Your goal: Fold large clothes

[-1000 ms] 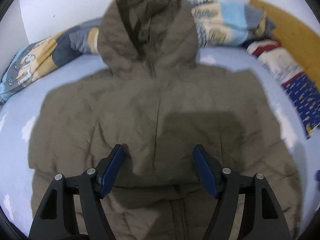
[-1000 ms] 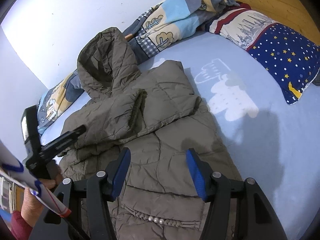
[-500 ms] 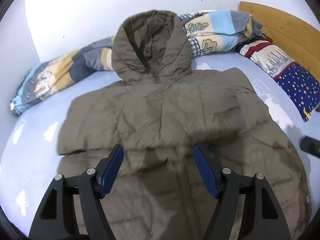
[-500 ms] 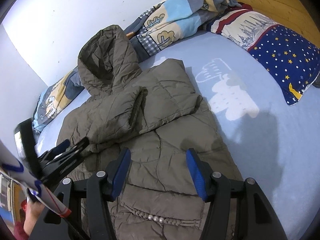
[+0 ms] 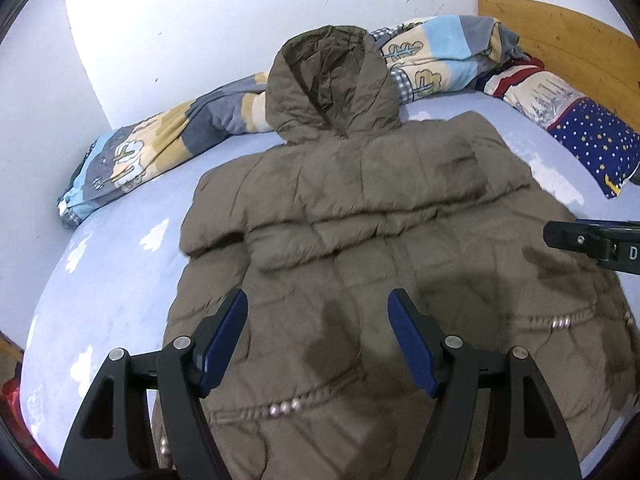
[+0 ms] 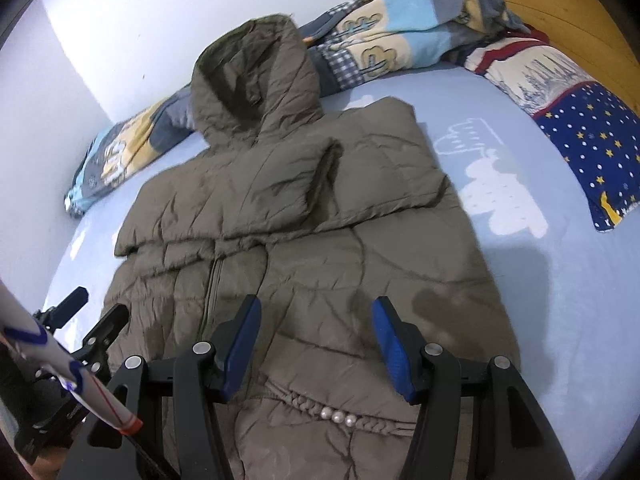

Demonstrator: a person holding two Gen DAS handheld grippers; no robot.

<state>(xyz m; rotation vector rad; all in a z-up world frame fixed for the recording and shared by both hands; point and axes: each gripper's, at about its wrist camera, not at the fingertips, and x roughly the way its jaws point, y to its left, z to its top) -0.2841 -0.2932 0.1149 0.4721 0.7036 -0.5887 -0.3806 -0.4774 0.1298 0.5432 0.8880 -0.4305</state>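
Observation:
An olive-brown hooded puffer jacket (image 5: 360, 208) lies front up on the light blue bed sheet (image 5: 100, 300). Its hood (image 5: 332, 80) points toward the wall, and both sleeves are folded across the chest (image 6: 280, 184). A braided trim with pearls (image 6: 338, 416) runs across its lower part. My left gripper (image 5: 320, 340) hangs open above the jacket's lower left half, nothing between its blue pads. My right gripper (image 6: 316, 344) hangs open over the lower right half, also empty. The other gripper shows at the edge of each view: the right one (image 5: 592, 240), the left one (image 6: 80, 320).
A rolled patterned blanket (image 5: 168, 148) lies along the white wall behind the hood. A star-print pillow (image 5: 592, 140) rests against the wooden headboard (image 5: 560, 36) on the right. A white tube with blue and red marks (image 6: 60, 368) crosses the lower left of the right wrist view.
The left gripper has pulled back from the hood toward the hem, so the pearl trim and the right gripper's tip come into view. The right view has rolled slightly. Both jaws stay as wide.

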